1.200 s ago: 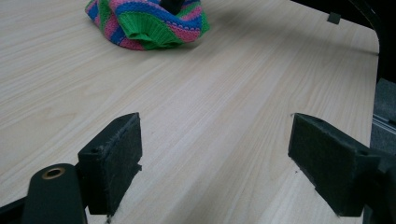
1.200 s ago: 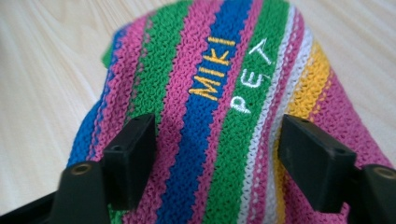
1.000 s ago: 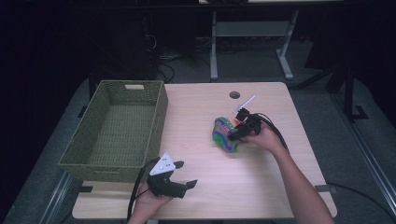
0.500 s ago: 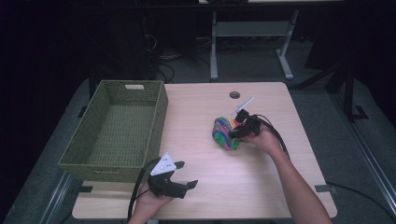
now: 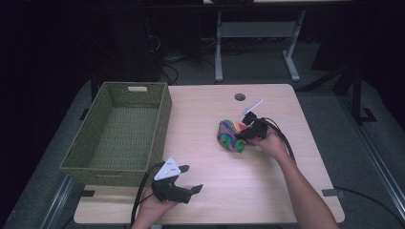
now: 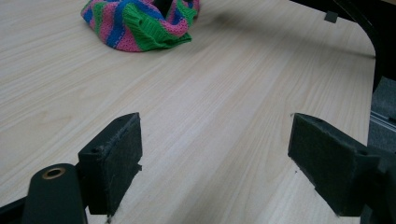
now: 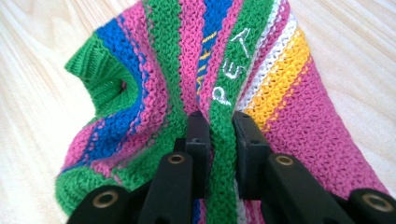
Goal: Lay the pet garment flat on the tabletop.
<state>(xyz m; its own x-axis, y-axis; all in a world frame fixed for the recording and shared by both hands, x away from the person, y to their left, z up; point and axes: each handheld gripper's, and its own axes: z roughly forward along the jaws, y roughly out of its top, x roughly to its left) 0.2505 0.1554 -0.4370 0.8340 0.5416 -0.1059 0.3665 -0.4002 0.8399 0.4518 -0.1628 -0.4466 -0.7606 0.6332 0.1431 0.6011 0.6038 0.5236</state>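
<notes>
A striped knitted garment point(image 5: 230, 136) in pink, green, blue and yellow lies bunched right of the table's middle; its green edge point(image 6: 140, 23) appears at the top of the left gripper view. My right gripper point(image 5: 244, 133) is shut on it, a green stripe point(image 7: 219, 140) pinched between the two pads point(image 7: 198, 135). White letters are stitched on that stripe. My left gripper point(image 5: 191, 180) rests near the table's front edge, jaws wide open with bare wood between its fingertips point(image 6: 116, 158).
A green woven basket point(image 5: 119, 131) with nothing in it stands on the left of the wooden table point(image 5: 267, 186). A round cable hole point(image 5: 239, 97) sits near the far edge. Dark floor, cables and a desk frame lie beyond the table.
The right gripper and the knitted garment have shifted slightly toward the front left. The left gripper has stayed where it was.
</notes>
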